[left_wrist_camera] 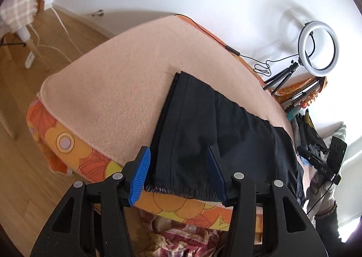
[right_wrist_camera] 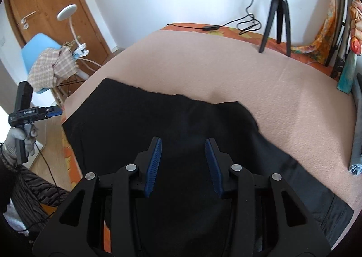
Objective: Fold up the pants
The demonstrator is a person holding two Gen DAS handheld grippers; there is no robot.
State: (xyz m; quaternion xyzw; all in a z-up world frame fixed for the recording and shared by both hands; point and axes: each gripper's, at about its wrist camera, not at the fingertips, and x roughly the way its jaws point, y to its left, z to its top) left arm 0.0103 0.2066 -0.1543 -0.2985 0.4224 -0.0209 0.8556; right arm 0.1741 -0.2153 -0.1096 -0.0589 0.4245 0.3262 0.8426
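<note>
Black pants point(left_wrist_camera: 203, 126) lie flat on a peach blanket point(left_wrist_camera: 113, 89) over a bed. In the left wrist view my left gripper point(left_wrist_camera: 178, 166) is open over the frayed hem end of the pants at the bed's near edge, its blue pads on either side of the cloth. In the right wrist view the pants point(right_wrist_camera: 158, 116) fill the middle, and my right gripper point(right_wrist_camera: 183, 159) is open just above them, holding nothing. The left gripper point(right_wrist_camera: 34, 112) also shows at the left edge of that view, in a gloved hand.
A ring light point(left_wrist_camera: 316, 46) on a small tripod point(right_wrist_camera: 276, 15) stands at the bed's far side with a black cable. An orange flowered sheet point(left_wrist_camera: 86, 155) hangs below the blanket. A blue chair point(right_wrist_camera: 40, 58) with checked cloth stands on the wooden floor. Folded clothes point(right_wrist_camera: 357, 126) lie at right.
</note>
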